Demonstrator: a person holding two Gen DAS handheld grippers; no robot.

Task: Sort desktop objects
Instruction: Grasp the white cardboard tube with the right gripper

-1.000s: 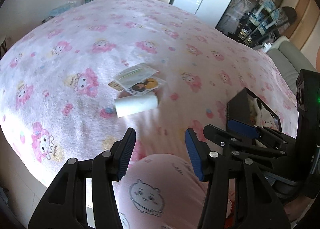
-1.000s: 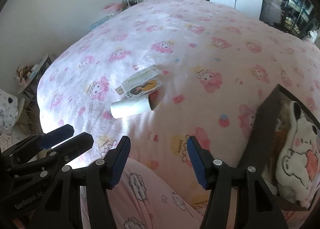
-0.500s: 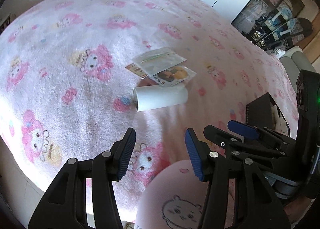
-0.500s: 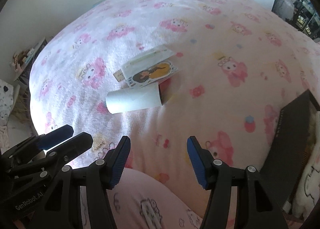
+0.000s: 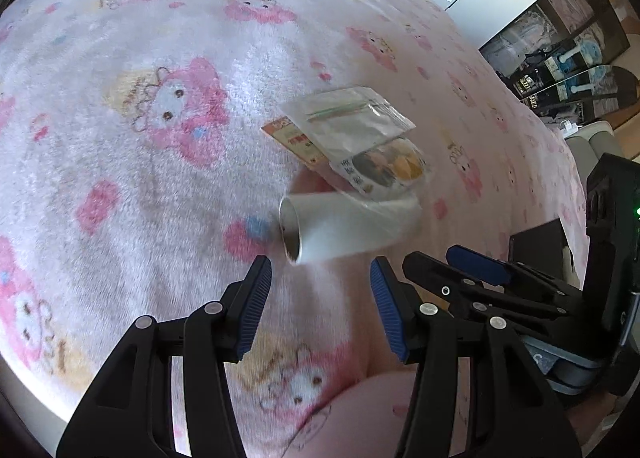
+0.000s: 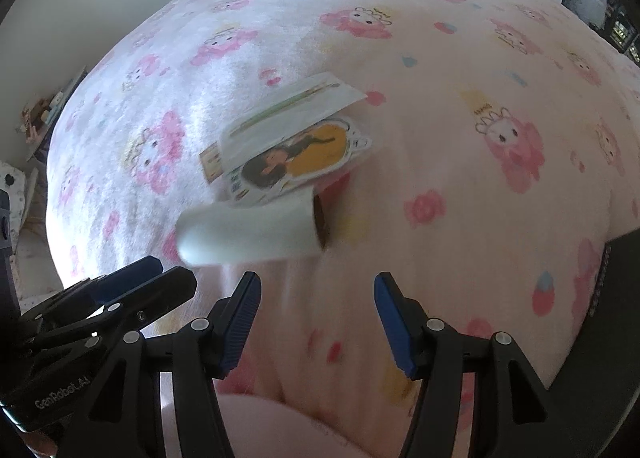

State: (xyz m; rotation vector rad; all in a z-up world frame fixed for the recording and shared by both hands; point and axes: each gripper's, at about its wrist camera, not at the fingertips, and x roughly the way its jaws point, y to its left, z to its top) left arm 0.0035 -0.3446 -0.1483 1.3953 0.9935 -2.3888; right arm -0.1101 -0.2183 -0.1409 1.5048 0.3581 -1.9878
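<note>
Pink cartoon-print blanket carries a white roll, lying on its side with its long axis left to right and its open end facing left in the left wrist view. Its far edge is hidden under a sticker sheet and a clear bag. A black box is cut off at right. Compared with a second ago, the roll appears larger and nearer. Left gripper and right gripper stand unclenched just short of it, grasping nothing.
</note>
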